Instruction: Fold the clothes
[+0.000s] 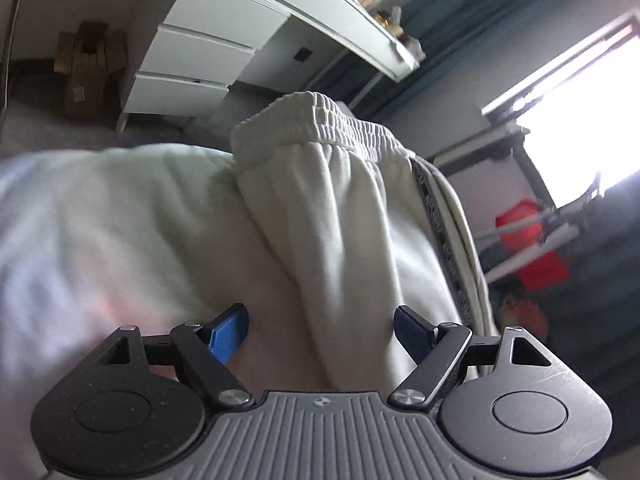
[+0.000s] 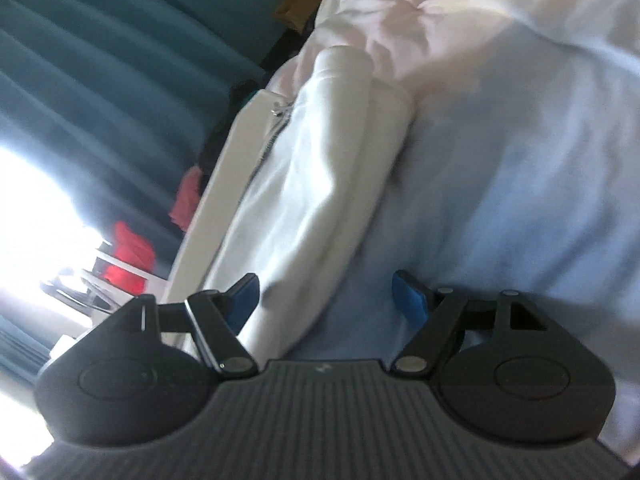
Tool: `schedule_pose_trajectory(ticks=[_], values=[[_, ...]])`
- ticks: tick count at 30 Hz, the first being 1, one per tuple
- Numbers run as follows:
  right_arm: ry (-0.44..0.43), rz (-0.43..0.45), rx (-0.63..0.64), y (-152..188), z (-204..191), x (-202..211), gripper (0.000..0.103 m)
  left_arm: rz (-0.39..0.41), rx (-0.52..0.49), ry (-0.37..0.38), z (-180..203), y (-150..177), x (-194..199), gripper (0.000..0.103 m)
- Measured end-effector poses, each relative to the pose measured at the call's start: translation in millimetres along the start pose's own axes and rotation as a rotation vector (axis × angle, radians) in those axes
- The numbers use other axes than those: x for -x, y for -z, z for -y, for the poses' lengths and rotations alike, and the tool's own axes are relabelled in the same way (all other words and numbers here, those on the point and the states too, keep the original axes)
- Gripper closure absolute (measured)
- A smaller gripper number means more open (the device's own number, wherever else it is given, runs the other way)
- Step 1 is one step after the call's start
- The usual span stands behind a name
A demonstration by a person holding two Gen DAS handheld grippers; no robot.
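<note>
Cream-white trousers point(image 1: 344, 200) lie folded lengthwise on a pale bed sheet point(image 1: 100, 220), their ribbed elastic waistband point(image 1: 320, 116) at the far end in the left wrist view. My left gripper point(image 1: 322, 334) stands open just over the cloth, a fold running between its blue pads without being pinched. In the right wrist view the same trousers point(image 2: 320, 184) stretch away as a long folded strip, a zip point(image 2: 276, 120) along their left edge. My right gripper point(image 2: 326, 300) is open at the near end of that strip, which lies between its pads untouched.
A white chest of drawers point(image 1: 192, 64) and a cluttered white desk point(image 1: 352, 24) stand beyond the bed. Cardboard boxes point(image 1: 92, 68) sit on the floor at left. Teal curtains point(image 2: 100, 80), a bright window point(image 1: 580, 120) and red items point(image 1: 532, 248) lie off the bed's edge.
</note>
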State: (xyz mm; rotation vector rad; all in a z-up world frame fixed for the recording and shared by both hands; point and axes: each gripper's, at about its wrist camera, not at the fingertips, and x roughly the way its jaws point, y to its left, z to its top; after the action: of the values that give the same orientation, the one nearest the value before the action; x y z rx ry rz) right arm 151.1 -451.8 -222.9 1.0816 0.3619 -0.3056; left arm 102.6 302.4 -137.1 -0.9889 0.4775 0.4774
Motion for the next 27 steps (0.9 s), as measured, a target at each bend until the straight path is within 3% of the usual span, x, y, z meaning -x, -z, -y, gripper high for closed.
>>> schedule_pose_trajectory(ticks=[3, 8, 9, 10, 11, 12, 13, 14, 17, 23, 27], values=[[-0.070, 0.020, -0.070, -13, 12, -14, 0.028, 0.037, 0.010, 0.016, 9, 3, -11, 0.023], [-0.142, 0.024, -0.195, -45, 22, -39, 0.029, 0.035, 0.036, -0.031, 21, -9, -33, 0.044], [-0.152, 0.017, -0.221, -52, 26, -43, 0.041, 0.021, 0.044, -0.052, 24, -14, -39, 0.048], [-0.157, 0.005, -0.253, -58, 31, -48, 0.067, 0.018, 0.040, -0.066, 28, -19, -43, 0.060], [-0.153, -0.010, -0.285, -64, 37, -51, 0.081, 0.018, 0.032, -0.079, 33, -26, -45, 0.074], [-0.158, -0.026, -0.310, -68, 43, -54, 0.089, 0.011, 0.033, -0.077, 36, -33, -46, 0.081], [-0.159, -0.034, -0.297, -71, 44, -54, 0.090, 0.003, 0.037, -0.071, 39, -40, -46, 0.089], [-0.156, -0.038, -0.269, -74, 44, -53, 0.090, -0.011, 0.026, -0.073, 43, -48, -46, 0.091], [-0.134, -0.026, -0.164, -78, 30, -40, 0.091, -0.013, 0.014, -0.043, 53, -66, -33, 0.093], [-0.112, -0.039, -0.137, -85, 17, 9, 0.091, -0.022, -0.014, 0.038, 66, -95, 30, 0.094], [-0.071, -0.027, -0.132, -80, 18, 59, 0.091, -0.062, -0.080, 0.039, 58, -114, 88, 0.094]])
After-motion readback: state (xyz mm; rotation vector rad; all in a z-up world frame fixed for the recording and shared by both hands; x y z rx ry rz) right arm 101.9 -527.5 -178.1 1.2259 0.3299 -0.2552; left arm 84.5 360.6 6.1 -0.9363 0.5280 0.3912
